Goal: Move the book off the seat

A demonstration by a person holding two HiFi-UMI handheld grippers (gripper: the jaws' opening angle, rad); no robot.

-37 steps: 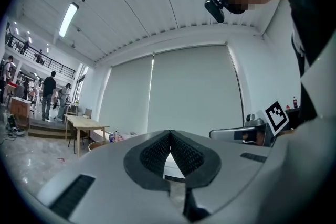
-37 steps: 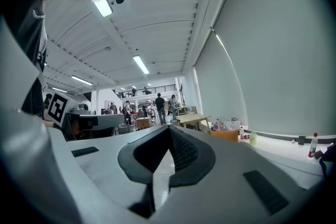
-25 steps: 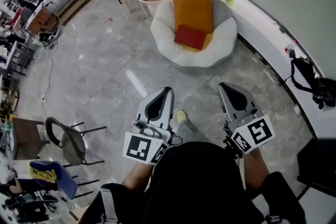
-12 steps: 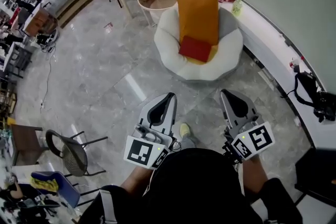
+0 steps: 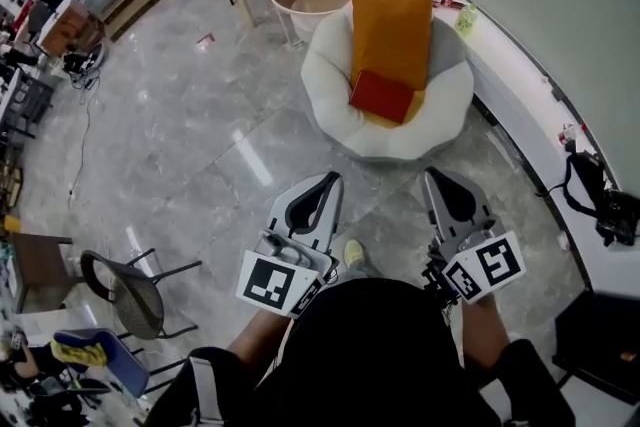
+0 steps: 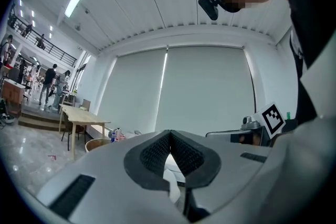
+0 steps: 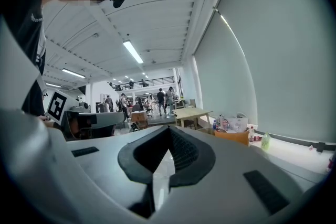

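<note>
Red book [image 5: 381, 96] is lying flat on the seat of the white chair [image 5: 330, 80], its far edge resting against the orange cushion [image 5: 392, 25], well ahead of both grippers. Left gripper [image 5: 330, 178] and right gripper [image 5: 437, 175] are both sitting closed and empty, pointing toward the chair. Likely trouble: jaws arriving closed would shove the book deeper into the soft seat, and a pinch on the cover alone could let it flop open and drop.

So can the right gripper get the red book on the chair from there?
Probably not yet. The right gripper is shut, and bare floor lies between it and the white chair where the book rests. Nothing blocks the way, though.
</note>
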